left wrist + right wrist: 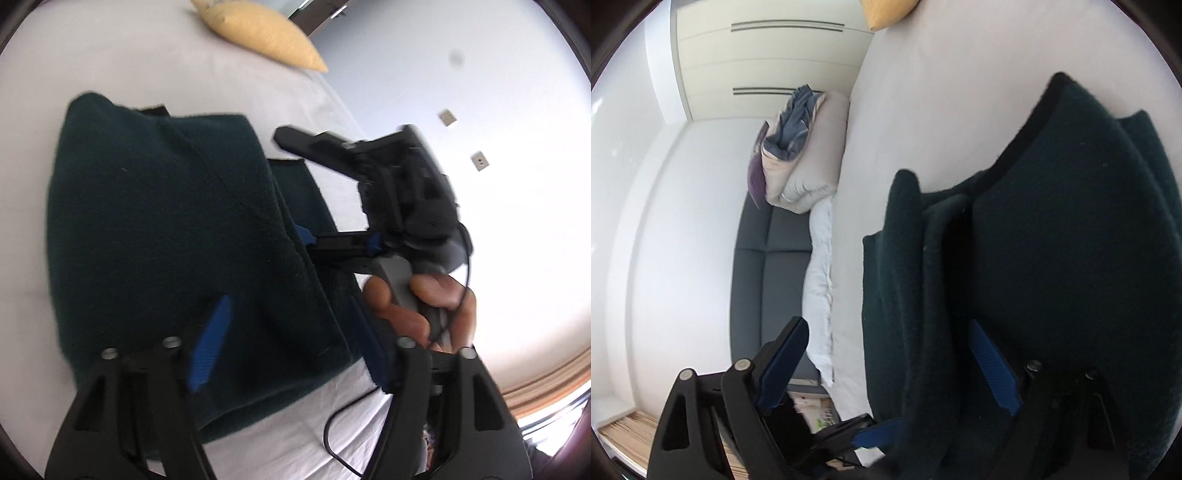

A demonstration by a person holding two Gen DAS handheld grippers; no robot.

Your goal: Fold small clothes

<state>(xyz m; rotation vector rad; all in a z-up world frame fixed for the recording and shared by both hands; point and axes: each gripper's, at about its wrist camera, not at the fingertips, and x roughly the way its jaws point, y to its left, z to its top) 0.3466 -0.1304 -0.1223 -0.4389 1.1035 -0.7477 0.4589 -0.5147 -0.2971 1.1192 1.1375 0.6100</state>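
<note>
Garment: a dark green knitted garment (162, 236) lies on the white bed sheet (110, 74), partly folded, with layers doubled along its right edge.
Left claw (291, 354): fingers apart, hovering over the near right part of the garment; one blue pad (212, 347) shows against the cloth, and the view does not settle whether it touches.
Right claw (890, 365): fingers wide apart; the folded edge stands between them, unpinched. The right hand (424, 306) grips its handle.
Left wrist view only: the whole outline of the garment, a yellow pillow (258, 33) at the head of the bed, two wall sockets (448, 117), and the right claw seen from outside, its lower finger at the garment's edge.
Right wrist view only: stacked layers of the fold in section, a black trim band (1030, 125), a rolled duvet (809, 155) beside a grey sofa (772, 258), and wardrobe doors (768, 59).
Risk 1: with neither claw clamped, the raised layers may slump open.
Risk 2: a pinch closing here may catch only the top layer, dragging the fold askew.
Risk 3: the trailing black cable (332, 435) near the hem may snag the cloth.
</note>
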